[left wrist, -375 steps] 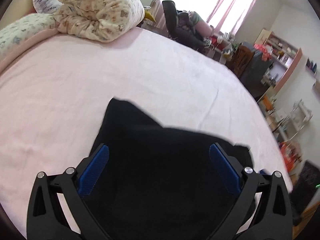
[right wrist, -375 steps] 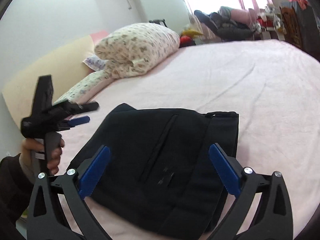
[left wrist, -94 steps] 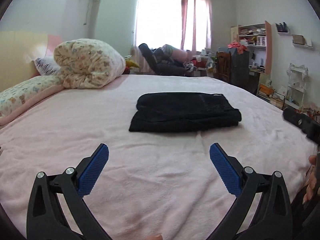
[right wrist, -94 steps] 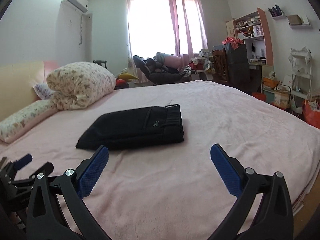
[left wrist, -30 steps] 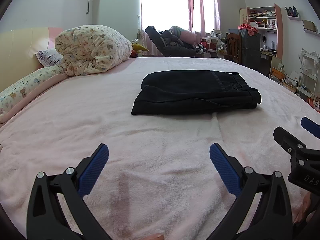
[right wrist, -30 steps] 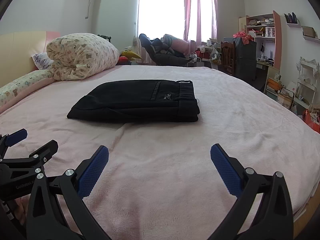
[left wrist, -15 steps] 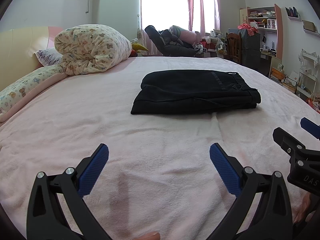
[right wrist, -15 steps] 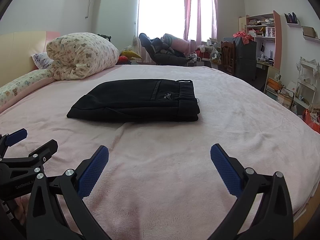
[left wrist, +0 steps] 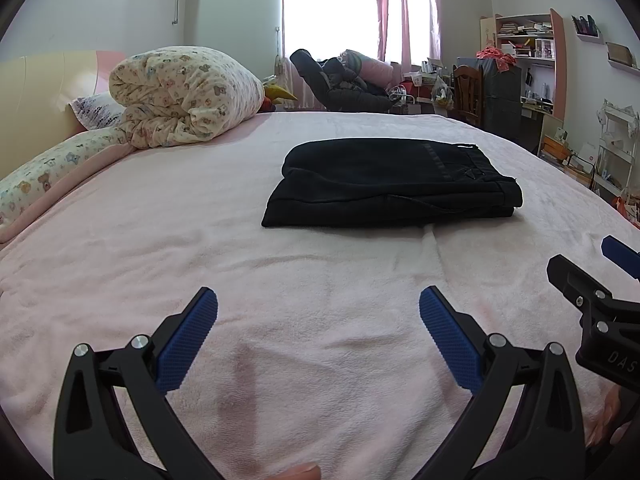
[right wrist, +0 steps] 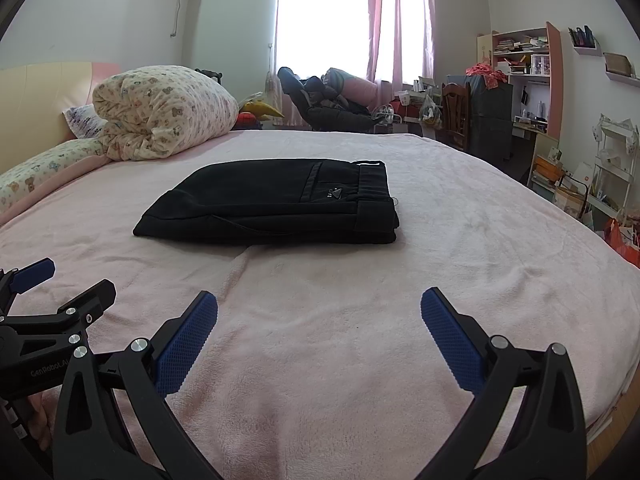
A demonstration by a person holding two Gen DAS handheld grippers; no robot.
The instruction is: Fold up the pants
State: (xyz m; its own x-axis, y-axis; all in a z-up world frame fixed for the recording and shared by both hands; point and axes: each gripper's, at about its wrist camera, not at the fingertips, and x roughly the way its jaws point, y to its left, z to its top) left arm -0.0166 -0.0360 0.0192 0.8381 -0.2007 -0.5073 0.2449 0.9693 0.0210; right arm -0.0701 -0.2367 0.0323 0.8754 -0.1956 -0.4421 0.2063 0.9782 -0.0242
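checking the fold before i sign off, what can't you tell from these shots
- Pants: far edge and underside hidden by the stack itself, both views.
- Layer count: black folds merge, both views.
- Logo: too small to read, right wrist view.
- Right gripper: partly cut off by the frame edge in the left wrist view.

The pants (left wrist: 390, 182) are black and lie folded into a flat, compact, roughly rectangular stack of several layers on the pink bed cover, near the middle of the bed and apart from everything else on it. The waistband end, with its band and a small pale mark near a pocket seam, faces right in both views, while the left end is rounded and slopes down to the cover. The near edge shows the layers lying one on another, slightly uneven.
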